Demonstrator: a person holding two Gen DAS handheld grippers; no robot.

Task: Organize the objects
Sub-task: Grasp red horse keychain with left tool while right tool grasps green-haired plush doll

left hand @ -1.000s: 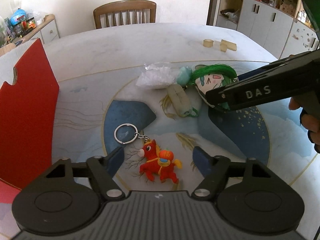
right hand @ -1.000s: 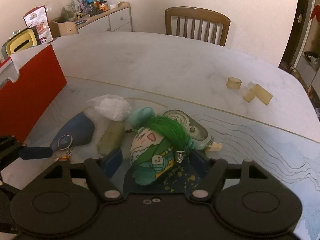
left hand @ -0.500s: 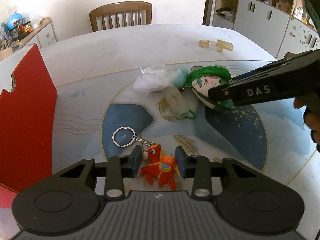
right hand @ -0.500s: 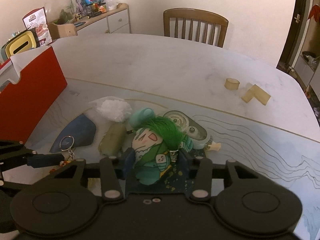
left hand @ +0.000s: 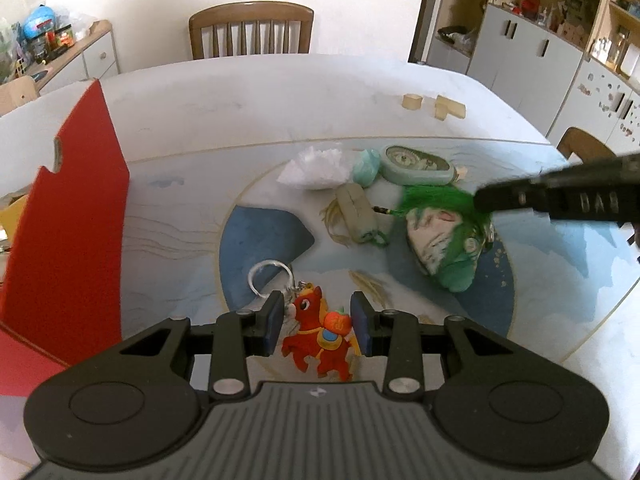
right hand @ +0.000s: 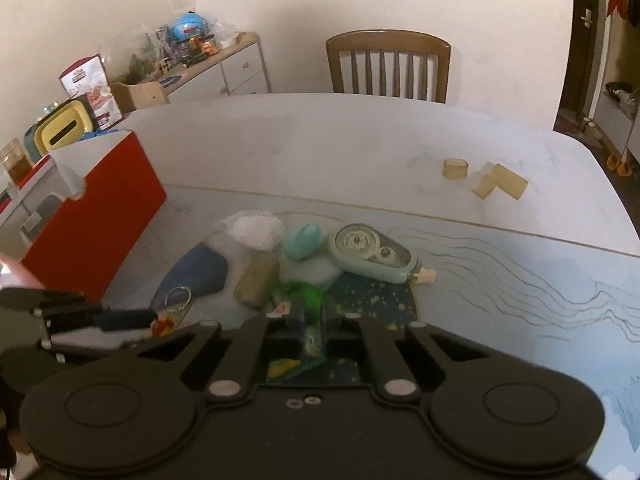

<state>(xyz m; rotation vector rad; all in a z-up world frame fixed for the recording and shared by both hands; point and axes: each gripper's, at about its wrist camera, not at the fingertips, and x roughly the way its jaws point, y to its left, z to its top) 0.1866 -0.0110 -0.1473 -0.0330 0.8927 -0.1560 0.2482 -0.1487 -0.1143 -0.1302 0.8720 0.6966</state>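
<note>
Fingers (right hand: 311, 322) pinch blurred green doll (left hand: 444, 236); left fingers (left hand: 316, 326) clasp half-hidden horse keychain (left hand: 320, 338).

On the table (left hand: 248, 92), the box (left hand: 76, 216) stands at the left edge; the horse keychain (left hand: 320, 332) lies near the front, the doll (left hand: 440, 236) to its right.

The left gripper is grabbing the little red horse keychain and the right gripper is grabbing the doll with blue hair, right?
Almost. The doll has green hair, not blue; the left wrist view shows it clearly, hanging from the right gripper. The rest holds: the left gripper has its fingers on either side of the little red horse keychain.
</note>
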